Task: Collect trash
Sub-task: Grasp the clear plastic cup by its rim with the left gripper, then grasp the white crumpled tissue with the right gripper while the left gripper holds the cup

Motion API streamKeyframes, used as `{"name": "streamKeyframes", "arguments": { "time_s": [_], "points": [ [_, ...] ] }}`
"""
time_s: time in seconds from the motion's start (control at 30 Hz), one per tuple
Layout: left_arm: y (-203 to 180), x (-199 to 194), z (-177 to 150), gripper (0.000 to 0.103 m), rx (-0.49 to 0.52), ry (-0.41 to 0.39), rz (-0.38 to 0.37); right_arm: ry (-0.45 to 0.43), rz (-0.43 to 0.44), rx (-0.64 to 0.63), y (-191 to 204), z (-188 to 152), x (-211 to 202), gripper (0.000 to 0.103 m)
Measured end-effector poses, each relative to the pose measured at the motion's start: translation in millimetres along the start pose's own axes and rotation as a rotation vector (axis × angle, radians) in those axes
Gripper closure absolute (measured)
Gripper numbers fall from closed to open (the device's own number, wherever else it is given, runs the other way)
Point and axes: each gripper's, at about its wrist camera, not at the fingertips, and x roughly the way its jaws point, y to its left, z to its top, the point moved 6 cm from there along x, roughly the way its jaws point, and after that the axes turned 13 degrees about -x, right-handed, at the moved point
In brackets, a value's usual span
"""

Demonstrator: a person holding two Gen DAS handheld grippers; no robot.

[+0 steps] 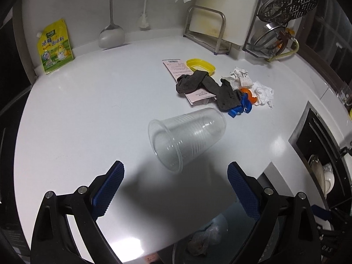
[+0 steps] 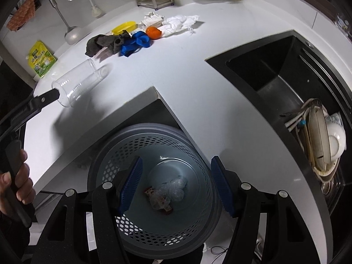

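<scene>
From my left wrist camera, the left gripper [image 1: 176,183] has its fingers spread wide with nothing between them, just short of the clear plastic cup [image 1: 187,137] lying on its side on the white counter [image 1: 88,114]. Beyond it I see a grey rag [image 1: 204,85], crumpled paper [image 1: 263,92] and a yellow lid [image 1: 200,65]

My right wrist camera alone shows the sink [image 2: 279,74] with dishes. The right gripper [image 2: 176,186], fingers apart and empty, hangs over the perforated bin [image 2: 154,189], where a crumpled wrapper [image 2: 167,195] lies
</scene>
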Motion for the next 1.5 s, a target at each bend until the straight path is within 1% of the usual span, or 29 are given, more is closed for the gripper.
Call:
{"name": "streamKeyframes", "arguments": {
  "time_s": [0.23, 0.43, 0.6, 0.67, 0.73, 0.77, 0.83, 0.87, 0.93, 0.97, 1.0, 1.03, 1.2, 1.4, 1.5],
  "points": [
    [-3, 23, 9, 0.010, -0.042, -0.001, -0.027, 0.026, -0.007, 0.026, 1, -3, 12, 0.041],
    [-14, 36, 12, 0.010, -0.027, 0.011, -0.047, 0.037, -0.009, 0.051, -3, -2, 20, 0.041],
    [-20, 42, 16, 0.011, -0.037, 0.021, -0.084, 0.032, -0.009, 0.044, 0, 3, 24, 0.041],
    [-23, 43, 18, 0.017, -0.031, 0.016, -0.093, 0.028, -0.005, 0.044, 2, 5, 25, 0.041],
    [-26, 44, 18, 0.031, -0.017, 0.018, -0.097, 0.019, 0.000, 0.042, 3, 9, 25, 0.041],
    [-28, 45, 19, 0.034, -0.008, 0.021, -0.101, 0.016, 0.000, 0.039, 4, 11, 24, 0.041],
    [-31, 46, 20, 0.049, 0.001, 0.026, -0.109, 0.009, -0.002, 0.035, 4, 16, 23, 0.041],
    [-32, 47, 21, 0.052, 0.003, 0.028, -0.113, 0.004, -0.001, 0.035, 4, 18, 23, 0.041],
    [-34, 48, 23, 0.072, 0.010, 0.037, -0.122, -0.006, -0.001, 0.035, 4, 21, 21, 0.041],
    [-35, 48, 24, 0.077, 0.015, 0.041, -0.124, -0.014, -0.002, 0.033, 4, 24, 19, 0.041],
    [-35, 49, 25, 0.087, 0.023, 0.045, -0.123, -0.020, -0.003, 0.031, 3, 26, 18, 0.041],
    [-36, 49, 25, 0.095, 0.028, 0.048, -0.123, -0.034, -0.006, 0.027, 3, 29, 16, 0.041],
    [-33, 46, 31, 0.099, 0.041, 0.036, -0.111, -0.088, -0.032, 0.017, -5, 52, 9, 0.041],
    [-24, 34, 40, 0.099, 0.052, -0.004, -0.076, -0.170, -0.082, -0.013, -26, 106, 12, 0.040],
    [-19, 27, 45, 0.099, 0.052, -0.019, -0.064, -0.204, -0.098, -0.026, -37, 143, 23, 0.038]
  ]
}}
